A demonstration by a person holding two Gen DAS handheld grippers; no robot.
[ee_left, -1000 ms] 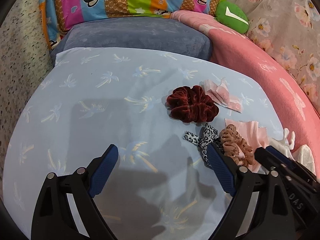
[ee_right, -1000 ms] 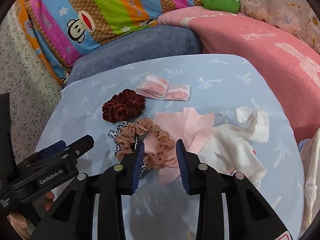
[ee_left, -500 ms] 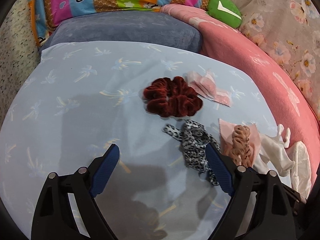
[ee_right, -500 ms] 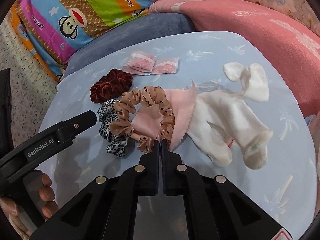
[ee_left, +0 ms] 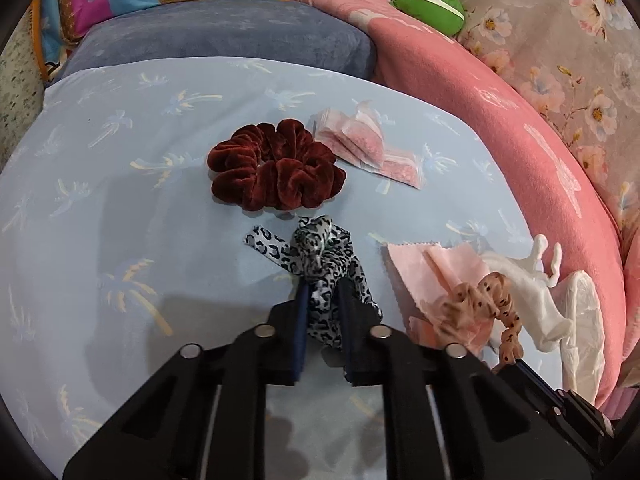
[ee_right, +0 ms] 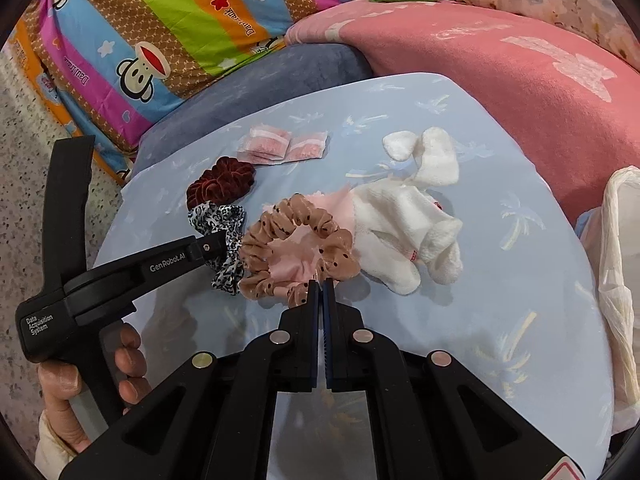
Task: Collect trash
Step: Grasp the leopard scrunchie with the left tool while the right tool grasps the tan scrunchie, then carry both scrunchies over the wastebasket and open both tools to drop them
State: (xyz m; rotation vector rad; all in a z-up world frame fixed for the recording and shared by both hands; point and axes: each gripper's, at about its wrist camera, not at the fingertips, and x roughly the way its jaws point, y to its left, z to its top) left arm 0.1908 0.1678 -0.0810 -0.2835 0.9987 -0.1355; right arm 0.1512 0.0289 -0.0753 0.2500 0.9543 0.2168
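Both claws are busy right now. On the left side, the left claw point(ee_left: 323, 312) is squeezed shut on the spotty black-and-white hair tie point(ee_left: 320, 264), which looks floppy and crumpled, with a loose ribbon end sticking out. Just past it lies the dark red velvet hair tie point(ee_left: 276, 168), fat and puffy, flat on the blue cloth with palm trees point(ee_left: 120, 200). Nobody is touching it. Beside that are two little packets of pink stuff point(ee_right: 282, 147), thin and crinkly, and they look most like real trash. Moving right, the right claw point(ee_right: 321, 286) is pinched tight on the brown dotted hair tie point(ee_right: 292, 248), which hangs open like a ring. Under it is a pink cloth square point(ee_left: 436, 268) with zigzag edges. Next comes a white fluffy sock point(ee_right: 404, 232), soft and limp, lying on the blue cloth. At the far right edge there is a thin white plastic bag point(ee_right: 618, 248), and I think this is where things should go. So the job looks like it is only just starting: two things are grabbed, but I cannot see anything inside the bag. The red tie, packets, pink cloth and sock are all still waiting.
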